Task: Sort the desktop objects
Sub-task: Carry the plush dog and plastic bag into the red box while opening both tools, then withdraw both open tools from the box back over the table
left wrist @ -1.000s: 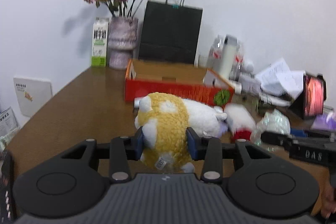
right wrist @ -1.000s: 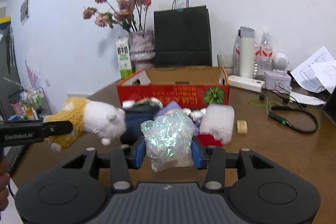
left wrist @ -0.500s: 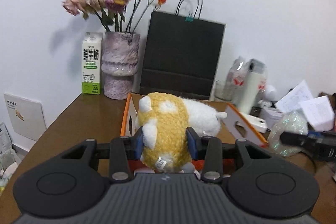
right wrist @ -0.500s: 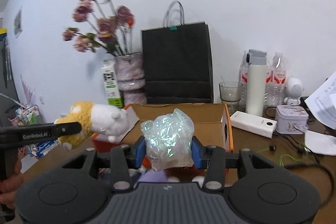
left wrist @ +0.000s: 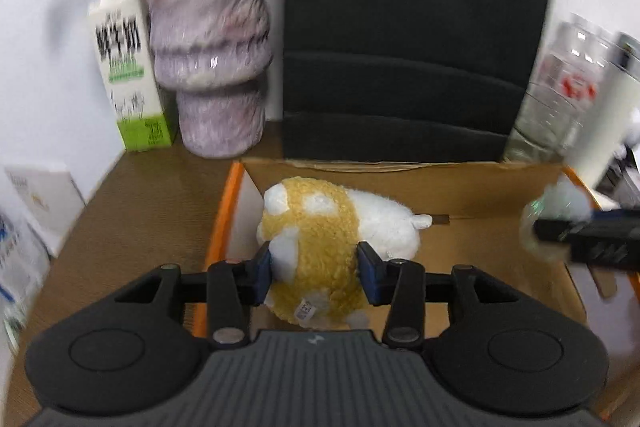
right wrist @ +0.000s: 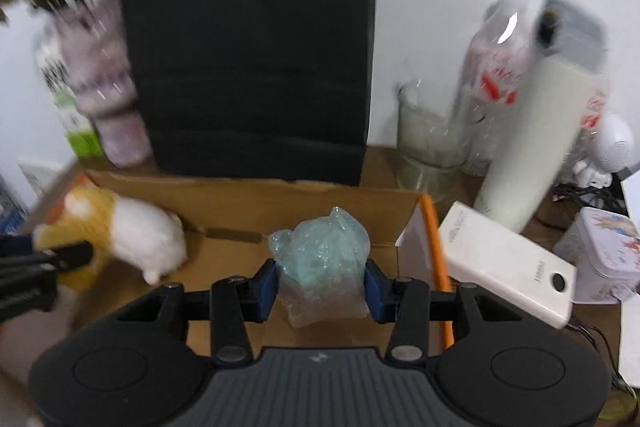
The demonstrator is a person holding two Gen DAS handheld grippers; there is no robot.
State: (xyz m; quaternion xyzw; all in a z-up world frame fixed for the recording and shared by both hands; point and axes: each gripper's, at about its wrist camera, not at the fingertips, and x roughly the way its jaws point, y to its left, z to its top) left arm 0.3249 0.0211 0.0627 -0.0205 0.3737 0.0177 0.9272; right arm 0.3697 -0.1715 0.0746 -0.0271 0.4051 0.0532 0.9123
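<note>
Left wrist view: the left claw (left wrist: 316,269), pinching the plush toy (left wrist: 332,239), has moved from the counter to over the cardboard box (left wrist: 500,227).

Right wrist view: the right claw (right wrist: 320,285) likewise now holds the crinkly plastic bundle (right wrist: 320,259) above the box; release seems next.

The left gripper (left wrist: 316,269) clamps a plush toy (left wrist: 332,247) above the cardboard box (left wrist: 472,187).

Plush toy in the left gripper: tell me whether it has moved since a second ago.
Yes. The plush toy, clamped in the left gripper, was carried forward from in front of the cardboard box to over its open inside, nearer the black paper bag.
</note>
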